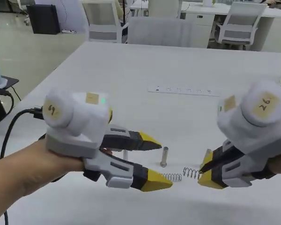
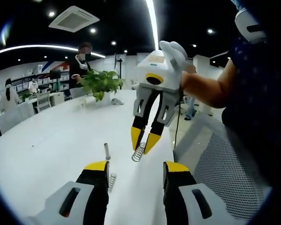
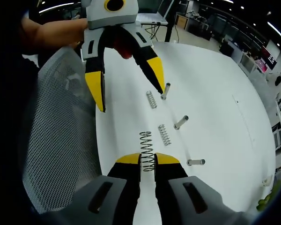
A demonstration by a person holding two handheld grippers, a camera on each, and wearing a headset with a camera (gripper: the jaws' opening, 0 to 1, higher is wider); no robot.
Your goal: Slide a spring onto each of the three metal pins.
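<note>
Over the near edge of the white table [image 1: 131, 70], the left gripper [image 3: 131, 97] gapes wide while the right gripper [image 3: 147, 160] pinches one spring [image 3: 147, 145] by its end. Three metal pins [image 3: 181, 122] stand upright close by, with two loose springs [image 3: 164, 134] lying beside them.

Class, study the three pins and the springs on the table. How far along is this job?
Done: nothing yet; all three pins are bare. In hand: the right hand-held gripper is shut on one spring, while the left hand-held gripper is open and empty. Left: two loose springs lie on the table, so all three must go on.
</note>
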